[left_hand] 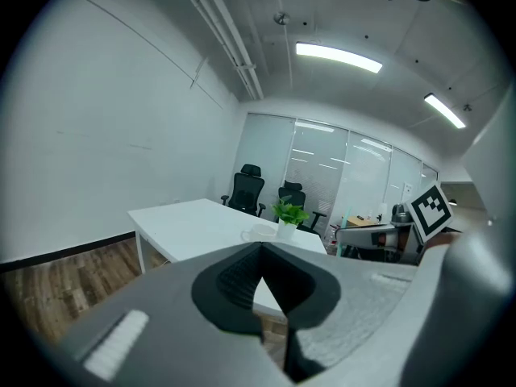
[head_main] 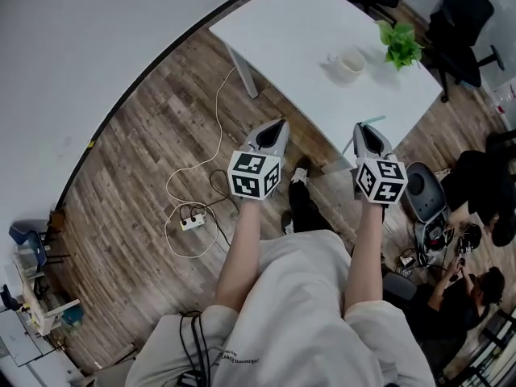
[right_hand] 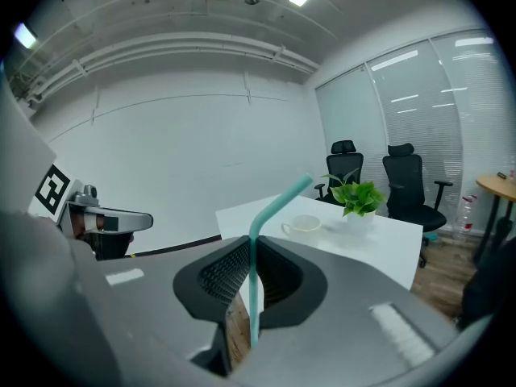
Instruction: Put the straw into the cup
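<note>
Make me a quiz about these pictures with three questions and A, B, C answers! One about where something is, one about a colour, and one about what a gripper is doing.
1. Where is the cup?
A on a chair
B on the white table, near the potted plant
C in a gripper

2. What colour is the straw?
A red
B yellow
C teal

3. What is the right gripper doing?
A standing open and empty
B shut on the straw
C holding a spoon

Answers:
1 B: the head view shows it on the tabletop near the plant.
2 C: it looks blue-green in the right gripper view.
3 B: its jaws are closed on the straw's lower part.
</note>
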Motion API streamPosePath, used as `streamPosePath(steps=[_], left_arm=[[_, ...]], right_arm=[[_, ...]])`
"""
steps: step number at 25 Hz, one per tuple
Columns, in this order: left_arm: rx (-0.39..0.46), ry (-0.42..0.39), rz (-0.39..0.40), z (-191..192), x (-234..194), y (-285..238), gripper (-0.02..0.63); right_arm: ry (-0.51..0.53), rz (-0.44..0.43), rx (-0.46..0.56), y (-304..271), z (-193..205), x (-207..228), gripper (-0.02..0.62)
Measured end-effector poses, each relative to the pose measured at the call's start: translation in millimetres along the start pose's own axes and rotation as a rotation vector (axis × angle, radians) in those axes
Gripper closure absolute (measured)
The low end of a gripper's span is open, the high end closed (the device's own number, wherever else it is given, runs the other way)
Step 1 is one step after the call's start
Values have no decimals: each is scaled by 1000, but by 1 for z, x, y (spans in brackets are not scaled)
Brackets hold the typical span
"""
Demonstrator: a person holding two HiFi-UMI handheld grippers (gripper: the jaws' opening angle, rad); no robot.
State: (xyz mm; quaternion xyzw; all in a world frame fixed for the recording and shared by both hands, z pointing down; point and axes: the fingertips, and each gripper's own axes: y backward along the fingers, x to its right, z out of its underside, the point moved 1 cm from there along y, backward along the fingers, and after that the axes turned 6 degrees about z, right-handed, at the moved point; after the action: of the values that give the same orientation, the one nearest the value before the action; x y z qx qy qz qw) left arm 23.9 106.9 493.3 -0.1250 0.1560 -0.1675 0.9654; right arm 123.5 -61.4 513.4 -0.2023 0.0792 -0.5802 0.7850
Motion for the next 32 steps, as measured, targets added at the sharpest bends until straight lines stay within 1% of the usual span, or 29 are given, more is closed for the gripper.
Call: streamPosePath(steps=[3, 8, 11, 14, 20, 22, 27, 30, 32], left_arm=[[-26, -10, 14, -10, -12, -21, 605], [-1, -40, 23, -50, -39, -58, 606], [-31, -53, 44, -60, -50, -81, 606], [-52, -62, 59, -70, -57, -104, 606], [-90, -114, 90, -91, -66, -150, 605], [-111, -115, 92, -91, -67, -165, 605], [-185, -156, 148, -75, -58, -203, 605], [-198, -136, 148, -71, -60, -213, 606], [-211, -134, 147, -68, -62, -219, 605]], right_arm=[[1, -1, -11, -26, -14, 3, 545], [-6, 3, 19, -67, -50, 8, 545], [-19, 9, 28, -86, -67, 14, 545], [-7, 2, 50, -103, -91, 23, 545], [-50, 14, 96, -138, -125, 51, 545], [-60, 14, 101, -151, -130, 57, 545], [-100, 4, 112, -180, -140, 71, 545], [-96, -14, 106, -185, -136, 72, 545], [-112, -14, 97, -190, -132, 77, 545]])
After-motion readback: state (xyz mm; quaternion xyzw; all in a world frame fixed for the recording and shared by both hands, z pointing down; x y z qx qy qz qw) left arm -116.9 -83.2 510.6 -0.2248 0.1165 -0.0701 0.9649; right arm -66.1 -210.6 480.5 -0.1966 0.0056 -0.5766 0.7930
